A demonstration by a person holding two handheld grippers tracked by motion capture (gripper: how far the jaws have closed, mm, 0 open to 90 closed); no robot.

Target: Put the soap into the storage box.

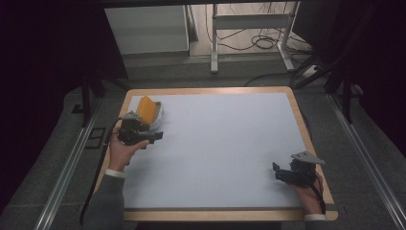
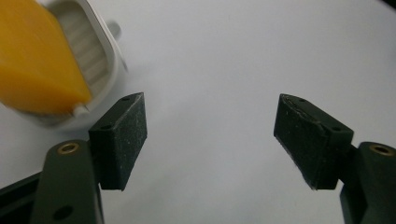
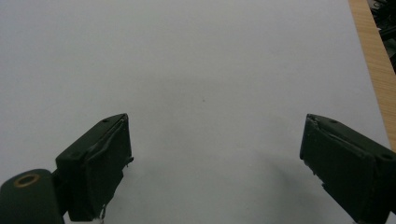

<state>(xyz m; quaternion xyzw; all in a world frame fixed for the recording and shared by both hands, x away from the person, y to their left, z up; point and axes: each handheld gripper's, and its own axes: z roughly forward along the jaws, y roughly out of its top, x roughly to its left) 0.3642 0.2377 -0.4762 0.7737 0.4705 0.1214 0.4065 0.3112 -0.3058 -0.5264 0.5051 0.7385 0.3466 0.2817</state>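
The white container with its raised orange lid sits at upper left of the high view. The left gripper, jaws apart (nothing between them), sits just beside it. The right gripper, lower right, also gapes over the bare mat.

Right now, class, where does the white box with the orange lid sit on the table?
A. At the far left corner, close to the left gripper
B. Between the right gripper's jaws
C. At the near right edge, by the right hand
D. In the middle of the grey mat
A: in the high view the white box with the orange lid sits at the far left corner, just beyond the left gripper.
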